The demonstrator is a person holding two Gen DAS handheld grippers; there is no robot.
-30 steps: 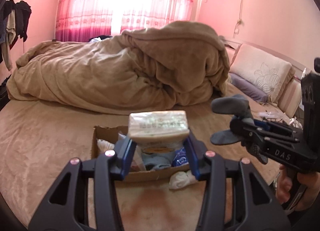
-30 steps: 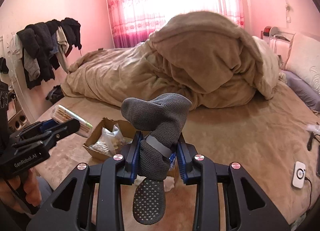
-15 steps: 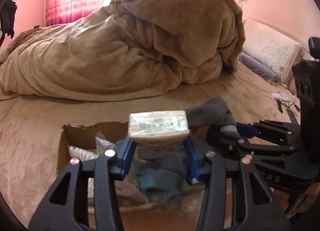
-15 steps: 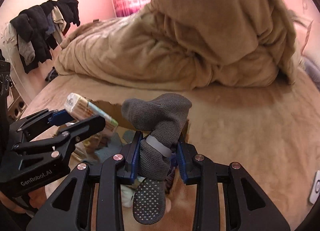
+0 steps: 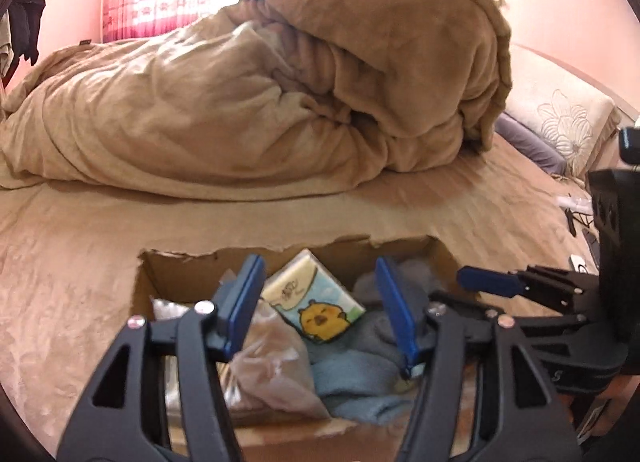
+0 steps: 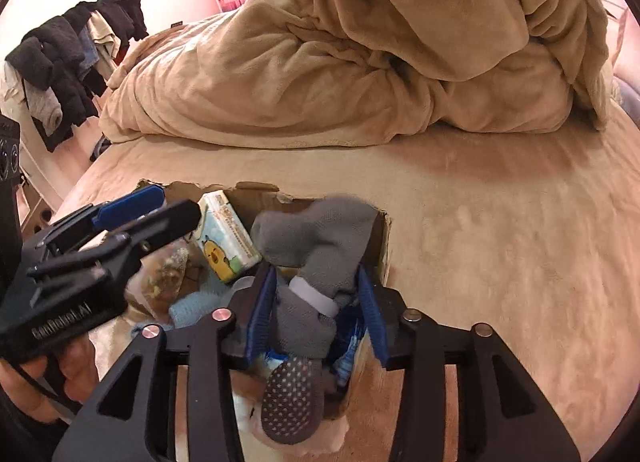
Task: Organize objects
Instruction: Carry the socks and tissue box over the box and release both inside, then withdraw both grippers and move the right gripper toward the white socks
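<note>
A torn cardboard box [image 5: 160,274] sits on the bed; it also shows in the right wrist view [image 6: 382,238]. My left gripper [image 5: 320,302] is open above it, and a tissue pack with a yellow chick [image 5: 316,302] lies in the box between its fingers, also seen in the right wrist view [image 6: 224,238]. My right gripper [image 6: 316,306] is open over the box's right side. A grey sock [image 6: 316,246] rests loosely between its fingers, not pinched.
The box also holds a light blue cloth [image 5: 360,378] and a clear plastic bag [image 5: 272,374]. A heaped tan duvet [image 5: 280,81] fills the back of the bed. Pillows [image 5: 560,121] lie far right. Clothes [image 6: 68,61] hang at left.
Both grippers moved down over the box and opened. The left one let go of the tissue pack, which now lies in the box. The right one let go of the grey sock.
</note>
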